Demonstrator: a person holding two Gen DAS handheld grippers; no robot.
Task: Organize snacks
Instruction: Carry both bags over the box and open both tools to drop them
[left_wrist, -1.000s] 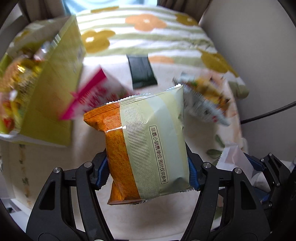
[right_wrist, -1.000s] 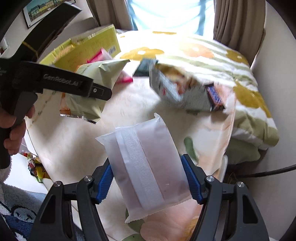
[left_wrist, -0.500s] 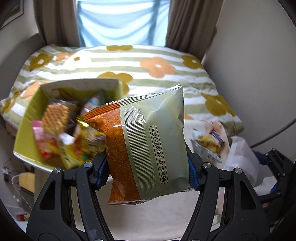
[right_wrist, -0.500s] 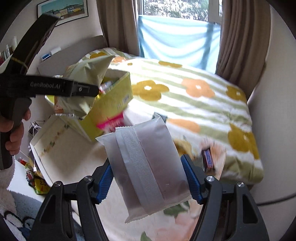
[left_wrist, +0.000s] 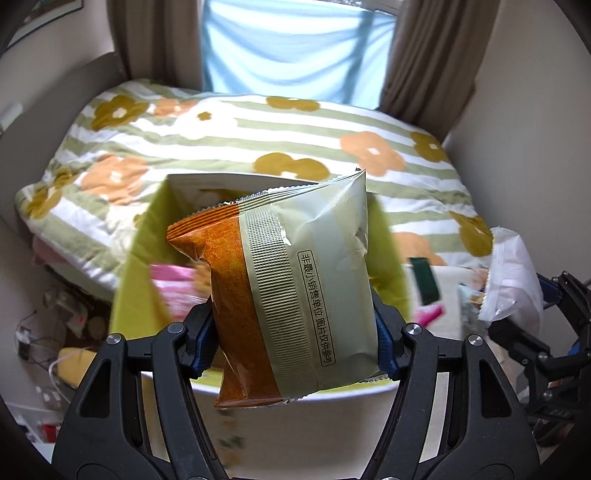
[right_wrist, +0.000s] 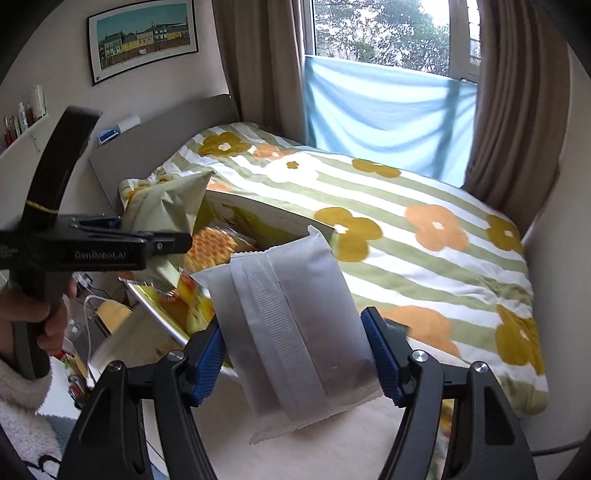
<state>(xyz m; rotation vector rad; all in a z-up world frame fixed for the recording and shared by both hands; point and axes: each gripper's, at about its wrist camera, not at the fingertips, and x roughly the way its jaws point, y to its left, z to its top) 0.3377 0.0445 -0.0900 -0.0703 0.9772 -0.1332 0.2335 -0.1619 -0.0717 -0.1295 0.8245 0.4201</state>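
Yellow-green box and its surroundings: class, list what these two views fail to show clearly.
- Left wrist view: most of the yellow-green box interior, hidden behind the orange-and-green packet.
- Left wrist view: pink wrapper, blurred.
- Right wrist view: box contents, blurred and partly behind the white packet.
- White packet's front label: only its back seam shows.

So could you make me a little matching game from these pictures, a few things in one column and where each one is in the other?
Things:
1. orange-and-green snack packet
2. white snack packet
3. yellow-green box
4. blue cloth

Places:
A. hanging under the window
B. clamped in the right gripper
C. below and behind the left gripper, already holding snacks
D. clamped in the left gripper

Pairs: 1-D, 2-B, 3-C, 4-A
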